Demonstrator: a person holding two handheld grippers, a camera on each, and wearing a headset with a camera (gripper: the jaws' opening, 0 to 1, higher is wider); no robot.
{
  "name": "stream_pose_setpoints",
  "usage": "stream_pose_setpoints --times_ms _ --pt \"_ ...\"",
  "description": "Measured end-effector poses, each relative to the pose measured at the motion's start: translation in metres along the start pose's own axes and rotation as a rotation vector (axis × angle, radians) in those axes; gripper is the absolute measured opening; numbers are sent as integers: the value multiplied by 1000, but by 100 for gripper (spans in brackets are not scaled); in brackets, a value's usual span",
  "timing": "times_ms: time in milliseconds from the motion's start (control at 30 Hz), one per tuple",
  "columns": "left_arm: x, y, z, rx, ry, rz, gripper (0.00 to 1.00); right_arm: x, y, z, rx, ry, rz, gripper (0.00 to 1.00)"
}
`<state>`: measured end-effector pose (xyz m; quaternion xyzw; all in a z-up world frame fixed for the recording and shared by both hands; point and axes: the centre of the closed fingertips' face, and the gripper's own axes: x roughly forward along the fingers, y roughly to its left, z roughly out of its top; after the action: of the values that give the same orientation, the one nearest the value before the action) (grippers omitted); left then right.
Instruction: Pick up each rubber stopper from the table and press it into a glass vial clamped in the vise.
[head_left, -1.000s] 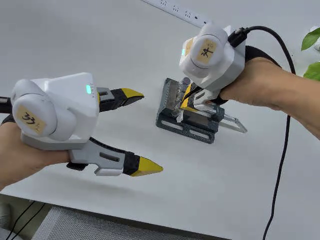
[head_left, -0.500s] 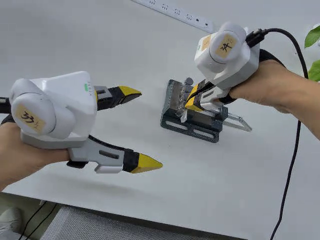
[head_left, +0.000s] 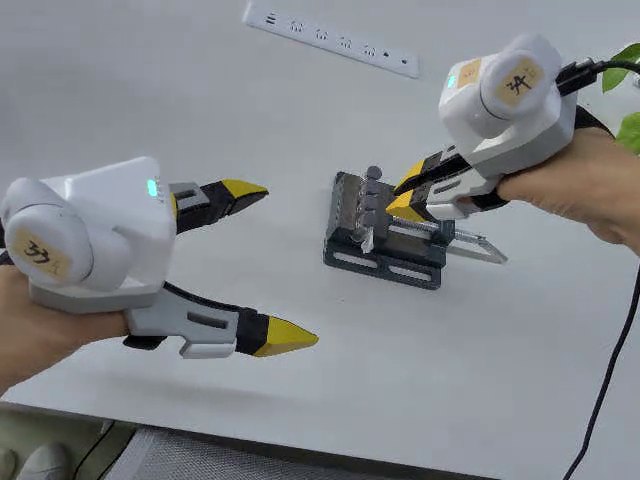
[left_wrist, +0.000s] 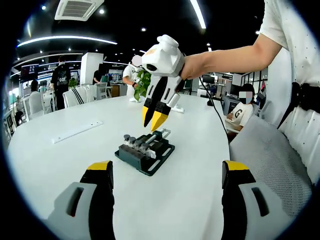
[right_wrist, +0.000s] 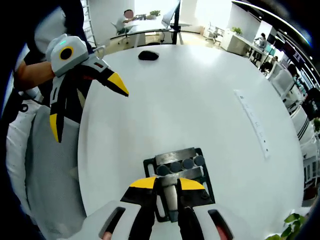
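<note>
The white counter (head_left: 200, 100) shows no loose stopper. The left gripper (head_left: 280, 265) hangs at nine o'clock from the work, jaws wide apart and empty. The right gripper (head_left: 410, 200) hovers just above the vise (head_left: 385, 262) at about one o'clock, jaws drawn close together on nothing. Clamped in the vise is a row of four glass vials (head_left: 367, 215), each with a grey rubber stopper (right_wrist: 175, 166) on its mouth. The step in hand looks like seating them: come straight down on each stopper's centre with the closed tips, pressing squarely and gently, never sideways against the glass.
</note>
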<state>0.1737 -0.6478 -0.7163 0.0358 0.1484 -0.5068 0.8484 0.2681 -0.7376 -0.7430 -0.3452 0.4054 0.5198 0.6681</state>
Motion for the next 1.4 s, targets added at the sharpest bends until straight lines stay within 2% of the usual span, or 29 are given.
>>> stream_pose_setpoints --times_ms 133,300,400,533,667,733,833,1000,1100,1267,1400 --pt "-5 3 2 6 2 13 93 -14 0 -12 35 -31 -29 17" --pt "-9 6 3 22 12 31 99 -30 3 -24 95 -104 -44 24" --pt "-12 5 5 25 14 33 99 -37 9 -33 126 -133 -56 27" --pt "-16 5 5 40 28 41 99 -46 14 -43 169 -205 -69 32" --pt "-18 6 8 46 25 50 99 -47 20 -58 205 -244 -71 41" --pt "-19 6 5 51 45 53 99 -48 24 -64 236 -274 -72 42" --pt "-19 5 7 64 47 54 99 -48 28 -71 253 -321 -74 50" --pt "-18 5 5 69 65 63 99 -49 33 -88 288 -367 -83 61" --pt "-18 6 0 67 79 74 99 -50 33 -101 320 -418 -98 67" --pt "-17 3 -3 65 91 74 99 -57 40 -110 346 -493 -110 77" --pt "-15 4 -5 62 97 79 99 -59 44 -114 363 -530 -120 82"
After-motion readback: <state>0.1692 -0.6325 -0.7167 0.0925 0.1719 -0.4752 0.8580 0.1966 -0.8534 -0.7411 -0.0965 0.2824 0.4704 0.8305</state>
